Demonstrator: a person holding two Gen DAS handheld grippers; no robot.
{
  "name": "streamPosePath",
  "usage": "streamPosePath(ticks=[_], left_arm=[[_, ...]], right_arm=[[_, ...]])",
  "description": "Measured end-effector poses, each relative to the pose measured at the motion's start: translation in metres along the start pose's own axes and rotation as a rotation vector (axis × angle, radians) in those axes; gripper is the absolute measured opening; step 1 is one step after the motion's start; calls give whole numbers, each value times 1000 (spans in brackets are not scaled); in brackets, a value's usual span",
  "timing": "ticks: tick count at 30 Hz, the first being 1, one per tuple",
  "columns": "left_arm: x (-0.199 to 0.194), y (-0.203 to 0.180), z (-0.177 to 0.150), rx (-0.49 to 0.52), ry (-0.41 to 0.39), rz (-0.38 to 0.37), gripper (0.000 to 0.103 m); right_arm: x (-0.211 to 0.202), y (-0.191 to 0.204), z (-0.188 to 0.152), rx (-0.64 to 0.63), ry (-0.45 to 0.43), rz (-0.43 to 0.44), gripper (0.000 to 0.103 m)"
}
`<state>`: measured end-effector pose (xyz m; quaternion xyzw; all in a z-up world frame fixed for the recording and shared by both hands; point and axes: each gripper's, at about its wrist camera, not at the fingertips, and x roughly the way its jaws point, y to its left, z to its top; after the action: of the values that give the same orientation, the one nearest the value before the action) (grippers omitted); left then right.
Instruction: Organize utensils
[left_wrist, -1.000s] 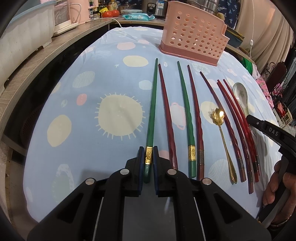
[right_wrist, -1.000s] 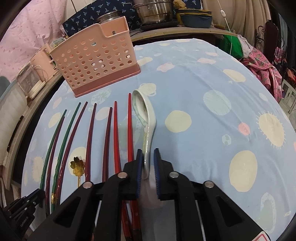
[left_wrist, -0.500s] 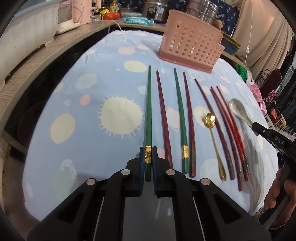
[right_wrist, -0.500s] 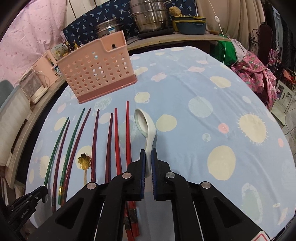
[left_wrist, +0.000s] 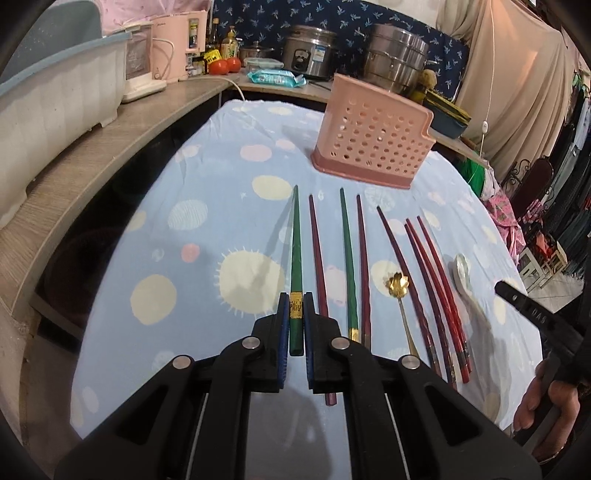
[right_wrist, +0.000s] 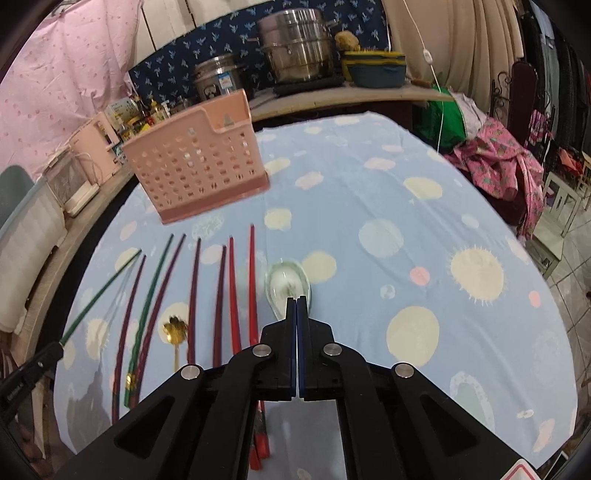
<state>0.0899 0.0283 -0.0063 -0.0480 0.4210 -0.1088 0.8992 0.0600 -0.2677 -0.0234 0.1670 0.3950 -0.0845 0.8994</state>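
Green chopstick (left_wrist: 296, 258) clamped at its gold-banded end in my left gripper (left_wrist: 296, 321), tip lifted off the blue cloth (left_wrist: 229, 177). My right gripper (right_wrist: 296, 314) is pinched together; the white ceramic spoon (right_wrist: 284, 284) pokes out beyond the tips, gripped by its handle I think, though that's hidden. The pink perforated holder (left_wrist: 373, 147) seems empty. Seven chopsticks and the gold flower spoon (left_wrist: 397, 284) wait in their row. Clear path to the holder; pots sit behind.
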Motion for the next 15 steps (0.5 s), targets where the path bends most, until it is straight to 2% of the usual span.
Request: streamPosePath(ticks=[1, 4, 7, 15], left_arm=[[3, 0, -2, 0, 13, -1, 7], [11, -1, -8, 4, 40, 1, 7], [16, -3, -11, 7, 59, 0, 7], [23, -1, -15, 4, 86, 6, 7]], right_arm=[[3, -3, -4, 12, 16, 0, 9], [13, -11, -14, 41, 60, 14, 14], [20, -14, -21, 60, 97, 41, 14], [20, -1, -31, 13, 105, 47, 14]])
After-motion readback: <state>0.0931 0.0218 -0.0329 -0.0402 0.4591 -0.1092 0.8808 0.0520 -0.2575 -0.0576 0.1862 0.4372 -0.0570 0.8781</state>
